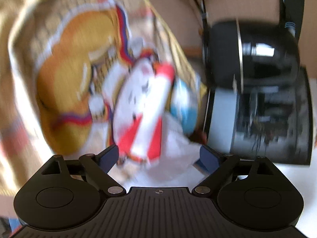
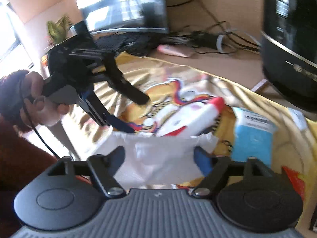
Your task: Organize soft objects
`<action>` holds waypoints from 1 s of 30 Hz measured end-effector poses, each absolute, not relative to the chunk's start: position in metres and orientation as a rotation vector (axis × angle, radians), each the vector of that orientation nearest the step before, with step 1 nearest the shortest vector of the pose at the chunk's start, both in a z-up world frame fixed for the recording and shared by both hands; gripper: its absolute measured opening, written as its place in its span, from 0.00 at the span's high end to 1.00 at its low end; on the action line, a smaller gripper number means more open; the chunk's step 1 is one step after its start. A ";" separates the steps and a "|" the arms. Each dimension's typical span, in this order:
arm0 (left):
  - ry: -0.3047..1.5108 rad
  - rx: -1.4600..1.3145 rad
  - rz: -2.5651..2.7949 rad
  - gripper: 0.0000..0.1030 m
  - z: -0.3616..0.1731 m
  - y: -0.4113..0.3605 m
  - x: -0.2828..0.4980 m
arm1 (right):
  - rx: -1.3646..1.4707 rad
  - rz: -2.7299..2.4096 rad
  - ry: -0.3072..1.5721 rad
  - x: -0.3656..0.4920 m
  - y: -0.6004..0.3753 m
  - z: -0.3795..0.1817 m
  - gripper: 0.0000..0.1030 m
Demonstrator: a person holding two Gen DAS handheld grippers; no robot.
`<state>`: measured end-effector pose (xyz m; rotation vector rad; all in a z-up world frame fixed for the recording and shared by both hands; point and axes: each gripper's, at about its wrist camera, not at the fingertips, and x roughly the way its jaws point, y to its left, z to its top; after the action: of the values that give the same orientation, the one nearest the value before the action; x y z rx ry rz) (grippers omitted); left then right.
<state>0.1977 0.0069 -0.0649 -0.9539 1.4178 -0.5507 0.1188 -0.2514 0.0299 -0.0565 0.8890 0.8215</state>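
Left gripper (image 1: 158, 156) gapes over a blurred red-and-white pack (image 1: 142, 111) on yellow printed cloth (image 1: 65, 75)

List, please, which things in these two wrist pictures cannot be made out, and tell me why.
- Red-and-white soft pack: left wrist view, motion blur makes its print unreadable.
- Yellow patterned cloth: left wrist view, design smeared; cut off by the left edge.
- Light blue box: right wrist view, label too blurred to read.
- Crumpled white plastic bag: right wrist view, lower part hidden behind the right gripper.
- Black rounded appliance: right wrist view, cut off by the right edge.
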 end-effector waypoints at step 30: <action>0.829 -0.122 -0.363 0.07 0.033 -0.048 0.193 | 0.139 0.692 0.887 0.150 -0.291 0.033 0.89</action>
<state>0.1932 -0.0482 0.0327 -0.1223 0.8291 -0.3631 0.1504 -0.2908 0.0329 0.1390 0.8875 0.6923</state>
